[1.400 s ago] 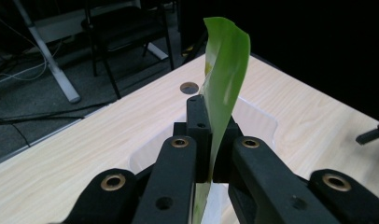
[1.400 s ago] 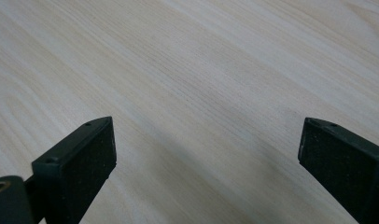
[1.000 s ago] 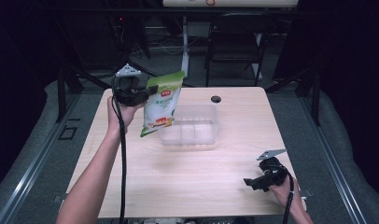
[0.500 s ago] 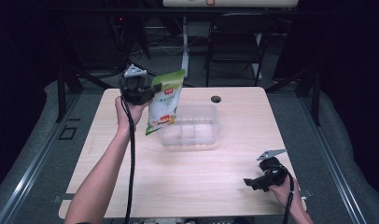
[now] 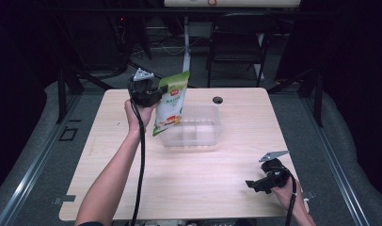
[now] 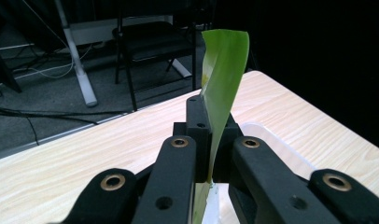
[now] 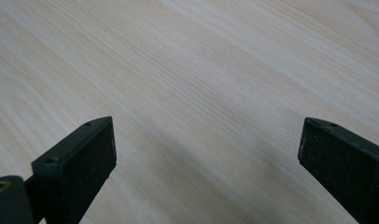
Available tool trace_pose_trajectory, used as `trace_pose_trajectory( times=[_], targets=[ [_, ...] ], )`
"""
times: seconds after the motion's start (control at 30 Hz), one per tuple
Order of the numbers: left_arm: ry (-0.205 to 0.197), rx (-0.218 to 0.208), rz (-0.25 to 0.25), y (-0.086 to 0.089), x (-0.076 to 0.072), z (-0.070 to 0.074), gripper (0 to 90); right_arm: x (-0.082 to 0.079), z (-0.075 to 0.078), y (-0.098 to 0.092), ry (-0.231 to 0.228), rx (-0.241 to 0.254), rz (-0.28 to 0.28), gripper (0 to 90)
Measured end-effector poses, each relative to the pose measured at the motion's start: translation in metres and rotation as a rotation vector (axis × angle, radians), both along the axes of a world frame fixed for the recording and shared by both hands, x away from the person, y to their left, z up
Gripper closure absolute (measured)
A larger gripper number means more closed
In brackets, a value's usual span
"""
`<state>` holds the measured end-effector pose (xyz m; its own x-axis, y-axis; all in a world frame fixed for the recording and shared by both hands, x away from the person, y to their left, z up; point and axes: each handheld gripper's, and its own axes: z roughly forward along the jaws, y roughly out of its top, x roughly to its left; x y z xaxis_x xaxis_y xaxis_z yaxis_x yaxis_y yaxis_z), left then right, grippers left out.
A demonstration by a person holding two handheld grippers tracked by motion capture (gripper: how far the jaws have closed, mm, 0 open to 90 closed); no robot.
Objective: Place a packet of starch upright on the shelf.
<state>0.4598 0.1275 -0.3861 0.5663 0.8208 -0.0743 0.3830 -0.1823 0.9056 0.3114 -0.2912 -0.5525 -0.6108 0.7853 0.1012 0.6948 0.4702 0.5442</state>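
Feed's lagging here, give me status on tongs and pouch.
Left tongs shut on green pouch, top edge pinched, pouch hanging over clear bin. Right tongs open, idle, low over the table. Nothing blocking the bin.

A lab or recording studio is suggested: a pale wooden tabletop [image 5: 189, 174] is set on grey carpet and ringed by dark curtains and black metal rails, with a folding chair [image 5: 236, 52], a desk leg and loose cables seen behind.
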Motion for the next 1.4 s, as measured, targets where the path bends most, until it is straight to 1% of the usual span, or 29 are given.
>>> trace_pose_trajectory(
  times=[0.13, 0.17, 0.23, 0.37, 0.43, 0.5, 0.6, 0.67, 0.7, 0.73, 0.77, 0.83, 0.93, 1.03, 1.13, 1.17, 1.23, 1.33, 1.4],
  targets=[
    [-0.005, -0.019, 0.019, -0.003, 0.003, -0.005, 89.5, 0.000, 0.000, 0.000, 0.002, -0.002, 0.001, 3.8],
    [-0.011, -0.009, 0.025, -0.005, 0.003, -0.006, 89.5, 0.000, 0.000, 0.000, 0.002, 0.004, 0.000, 3.8],
    [-0.017, -0.022, 0.031, -0.008, 0.004, -0.009, 89.5, 0.000, 0.000, 0.000, 0.003, 0.002, -0.001, 3.8],
    [-0.028, -0.025, 0.049, -0.011, 0.006, -0.014, 89.5, 0.000, 0.000, 0.000, -0.003, 0.007, -0.003, 3.8],
    [-0.029, -0.040, 0.057, -0.011, 0.007, -0.017, 89.5, 0.000, 0.000, 0.000, -0.002, 0.010, -0.002, 3.8],
    [-0.035, -0.043, 0.071, -0.012, 0.008, -0.021, 89.5, 0.000, 0.000, 0.000, -0.005, 0.011, -0.001, 3.8],
    [-0.038, -0.066, 0.087, -0.010, 0.010, -0.027, 89.5, 0.000, 0.000, 0.000, 0.000, 0.008, 0.001, 3.8],
    [-0.053, -0.079, 0.098, -0.009, 0.010, -0.031, 89.5, -0.001, 0.000, 0.000, -0.001, 0.010, 0.001, 3.8],
    [-0.059, -0.087, 0.098, -0.008, 0.010, -0.034, 89.5, 0.000, 0.001, -0.001, -0.004, -0.014, 0.001, 3.8],
    [-0.066, -0.097, 0.100, -0.007, 0.009, -0.036, 89.5, 0.000, -0.001, 0.000, -0.005, 0.015, 0.000, 3.9],
    [-0.071, -0.104, 0.104, -0.007, 0.009, -0.038, 89.5, 0.000, -0.001, 0.000, -0.005, 0.020, 0.000, 3.9],
    [-0.072, -0.101, 0.110, -0.006, 0.007, -0.042, 89.5, 0.000, -0.001, 0.000, -0.005, 0.024, -0.001, 3.9],
    [-0.064, -0.081, 0.105, -0.006, 0.006, -0.048, 89.4, 0.000, -0.001, 0.000, 0.000, 0.020, 0.000, 3.9],
    [-0.060, -0.073, 0.105, -0.005, 0.004, -0.052, 89.3, 0.000, -0.001, 0.001, 0.002, 0.022, -0.001, 3.9],
    [-0.061, -0.076, 0.108, -0.003, 0.003, -0.054, 89.2, 0.000, -0.001, 0.000, 0.002, 0.020, 0.001, 3.9],
    [-0.054, -0.072, 0.105, -0.003, 0.002, -0.053, 89.2, 0.000, -0.001, 0.000, -0.001, 0.026, 0.002, 3.9],
    [-0.053, -0.069, 0.103, -0.002, 0.001, -0.054, 89.0, 0.000, -0.001, 0.000, 0.000, 0.026, 0.002, 3.9],
    [-0.035, -0.030, 0.082, -0.001, -0.002, -0.054, 89.2, 0.000, -0.001, 0.000, -0.006, 0.012, -0.001, 3.9],
    [-0.022, -0.007, 0.072, 0.000, -0.004, -0.054, 89.2, 0.000, -0.001, 0.000, -0.003, 0.012, -0.001, 3.9]
  ],
)
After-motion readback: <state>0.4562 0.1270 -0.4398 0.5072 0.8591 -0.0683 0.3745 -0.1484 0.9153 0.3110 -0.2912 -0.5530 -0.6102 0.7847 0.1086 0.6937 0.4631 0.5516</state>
